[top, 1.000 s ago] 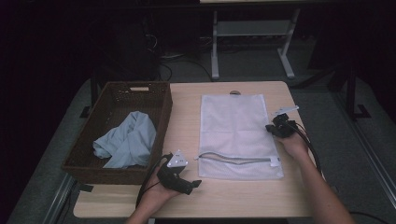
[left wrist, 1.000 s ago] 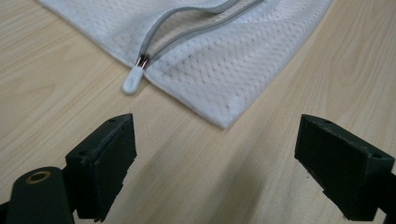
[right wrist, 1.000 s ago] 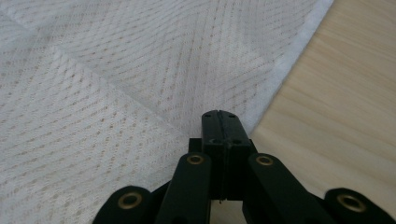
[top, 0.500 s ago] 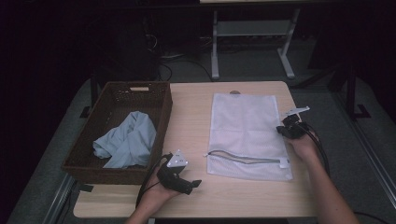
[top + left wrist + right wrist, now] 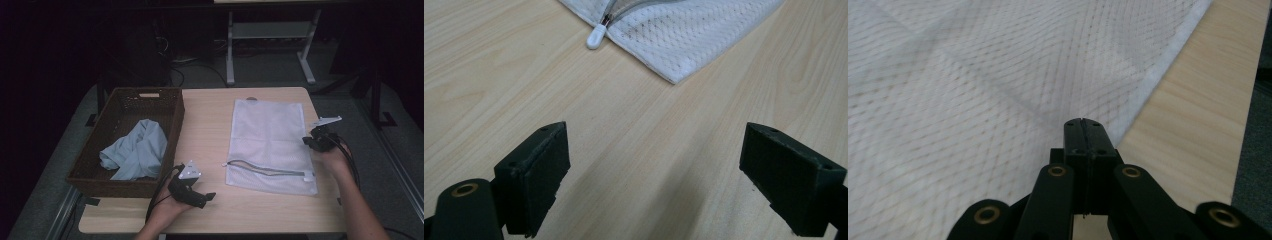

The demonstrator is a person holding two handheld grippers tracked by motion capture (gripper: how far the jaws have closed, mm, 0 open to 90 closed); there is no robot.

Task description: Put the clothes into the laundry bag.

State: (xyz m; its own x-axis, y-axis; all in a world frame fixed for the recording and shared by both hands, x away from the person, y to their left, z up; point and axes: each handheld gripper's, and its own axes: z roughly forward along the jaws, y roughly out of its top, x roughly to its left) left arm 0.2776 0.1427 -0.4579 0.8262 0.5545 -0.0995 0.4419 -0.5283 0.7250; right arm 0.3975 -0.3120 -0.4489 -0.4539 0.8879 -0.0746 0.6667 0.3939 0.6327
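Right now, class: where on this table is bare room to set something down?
Bare wood lies between the wicker basket and the mesh bag, and along the near edge right of the left gripper. The basket holds a blue cloth.

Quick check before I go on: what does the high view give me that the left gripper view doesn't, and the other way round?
High view alone: the wicker basket holding a light blue cloth, the right gripper with jaws shut at the mesh bag's right edge, and the left gripper resting near the table's front edge.

Left gripper view alone: its own two jaws standing wide apart with nothing between them, and the white zipper pull close up.

Both share: the white mesh bag lying flat on the wooden table, with its zipper end towards the left gripper.
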